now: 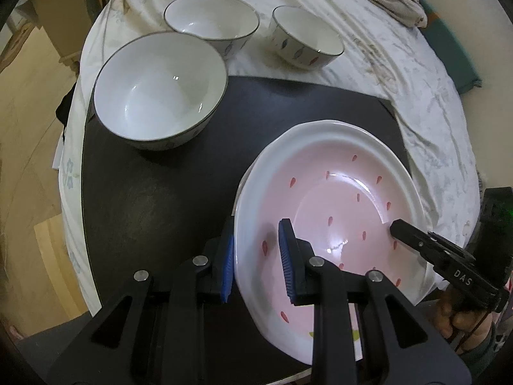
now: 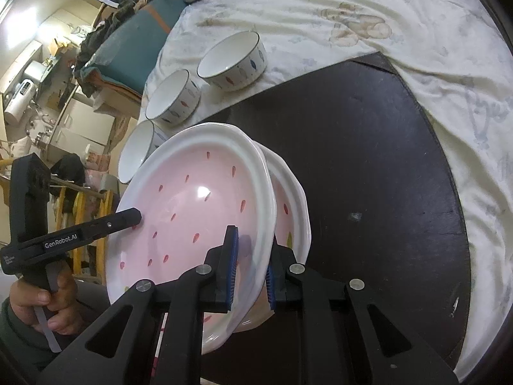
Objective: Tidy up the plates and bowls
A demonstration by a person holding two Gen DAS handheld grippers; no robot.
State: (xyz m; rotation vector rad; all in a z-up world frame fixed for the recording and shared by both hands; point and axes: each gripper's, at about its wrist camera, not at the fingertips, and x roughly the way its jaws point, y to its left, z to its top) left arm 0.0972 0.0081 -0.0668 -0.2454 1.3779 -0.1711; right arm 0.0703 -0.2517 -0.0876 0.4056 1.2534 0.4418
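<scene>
Both grippers hold one pink plate [image 1: 336, 199] with red seed marks and a white rim by opposite edges. My left gripper [image 1: 256, 266] is shut on its left rim, blue pads on either side. My right gripper [image 2: 251, 272] is shut on the right rim of the same plate [image 2: 198, 199]. The left gripper [image 2: 136, 219] also shows in the right wrist view, and the right gripper [image 1: 396, 229] in the left wrist view. A second similar plate [image 2: 290, 192] lies just beneath, on the black mat [image 2: 368, 160]. Three white bowls stand beyond: a large one [image 1: 160, 93] and two smaller ones [image 1: 211, 16] [image 1: 304, 38].
The black mat [image 1: 144, 208] lies on a white floral sheet [image 1: 400, 73]; the large bowl sits at the mat's far left corner, the other two on the sheet. A teal cushion [image 2: 128, 51] and household clutter lie past the sheet's edge. A hand [image 2: 48, 301] grips the left tool.
</scene>
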